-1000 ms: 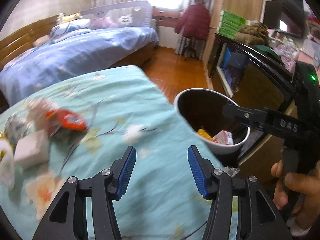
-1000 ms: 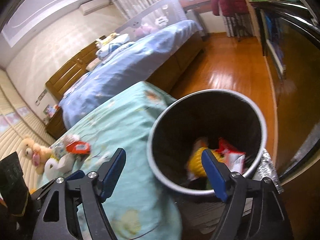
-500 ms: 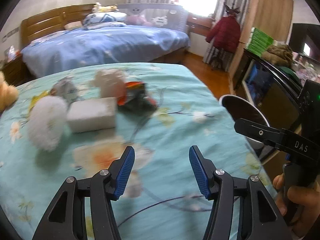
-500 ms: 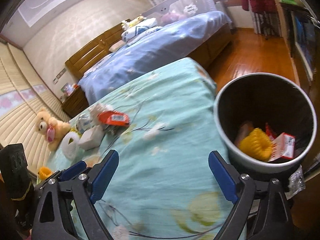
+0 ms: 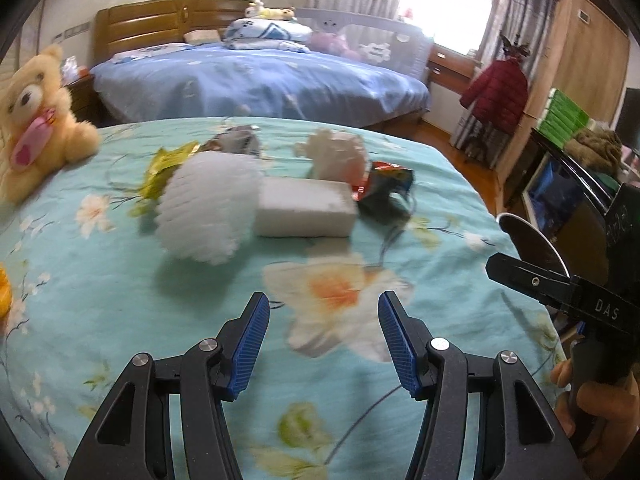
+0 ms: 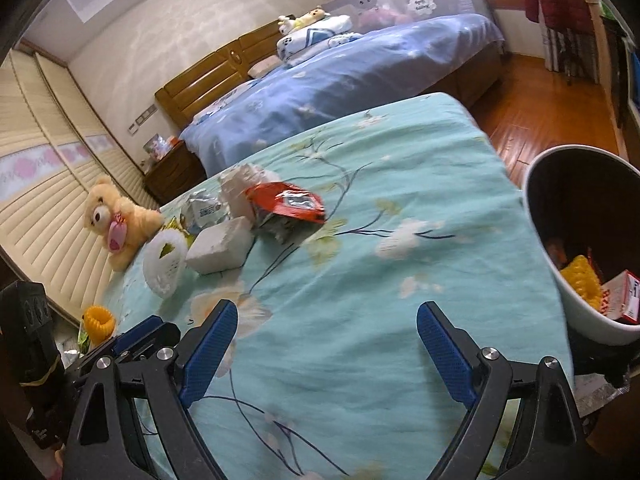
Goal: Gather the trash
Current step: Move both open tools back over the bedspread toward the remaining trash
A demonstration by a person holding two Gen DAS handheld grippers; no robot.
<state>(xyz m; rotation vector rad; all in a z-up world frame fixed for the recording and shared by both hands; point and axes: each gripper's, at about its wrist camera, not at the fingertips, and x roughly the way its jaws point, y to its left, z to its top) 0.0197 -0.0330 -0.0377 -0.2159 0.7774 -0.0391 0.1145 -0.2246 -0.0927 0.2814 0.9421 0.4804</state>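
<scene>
Trash lies in a cluster on the teal flowered bedspread (image 5: 120,280): a white foam net (image 5: 208,208), a white foam block (image 5: 304,208), a red snack wrapper (image 5: 380,184), crumpled white paper (image 5: 336,152), a silver packet (image 5: 236,140) and a yellow wrapper (image 5: 168,168). My left gripper (image 5: 320,340) is open and empty, short of the foam block. My right gripper (image 6: 324,348) is open and empty over the bedspread. The round trash bin (image 6: 576,240) stands at the bed's right edge, holding a yellow net and a red-white box.
A teddy bear (image 5: 36,120) sits at the left edge of the bed. An orange net (image 6: 98,322) lies near the left gripper. A blue bed (image 5: 260,76) stands behind. A dark TV cabinet (image 5: 560,184) and wooden floor are to the right.
Both grippers have swung left, away from the bin and toward the trash cluster, which now sits nearer and more central in the left wrist view. Both stayed open and empty.
</scene>
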